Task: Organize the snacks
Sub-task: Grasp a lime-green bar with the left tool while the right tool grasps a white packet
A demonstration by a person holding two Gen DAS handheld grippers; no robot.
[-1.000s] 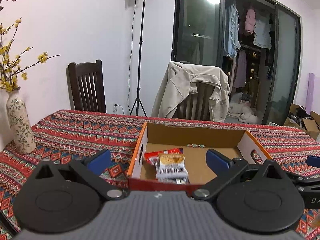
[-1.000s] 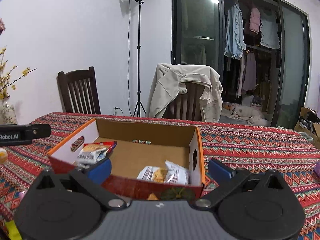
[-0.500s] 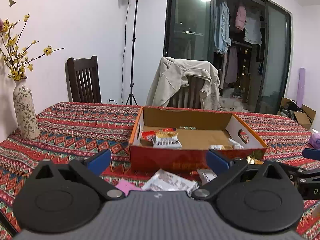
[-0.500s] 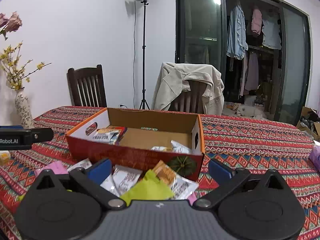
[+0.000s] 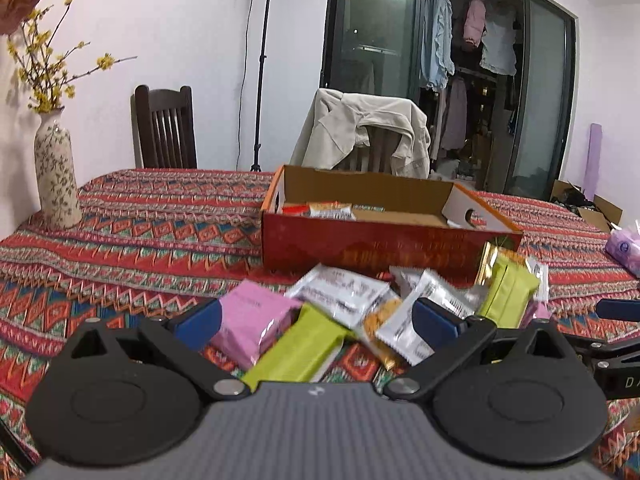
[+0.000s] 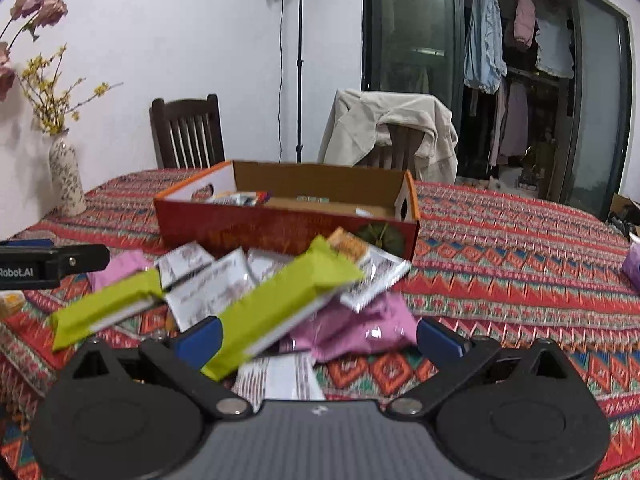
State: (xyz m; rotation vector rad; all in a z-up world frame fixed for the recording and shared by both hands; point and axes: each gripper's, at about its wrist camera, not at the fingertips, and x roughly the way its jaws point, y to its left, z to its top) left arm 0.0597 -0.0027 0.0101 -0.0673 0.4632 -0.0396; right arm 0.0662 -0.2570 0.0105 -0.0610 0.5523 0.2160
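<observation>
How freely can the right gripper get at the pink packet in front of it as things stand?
Probably not cleanly: the right gripper is open, with the pink packet between its fingers, but a green bar and a white wrapper overlap its near and far edges.

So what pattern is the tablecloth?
The tablecloth has bands of red, orange and teal zigzags and diamonds, clearest in the right wrist view.

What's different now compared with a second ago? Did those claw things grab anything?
Both open grippers, left gripper and right gripper, pulled back from the orange cardboard box to above the loose snack packets before it. Nothing was grabbed or released. Box, its snacks and the floral vase stayed put.
</observation>
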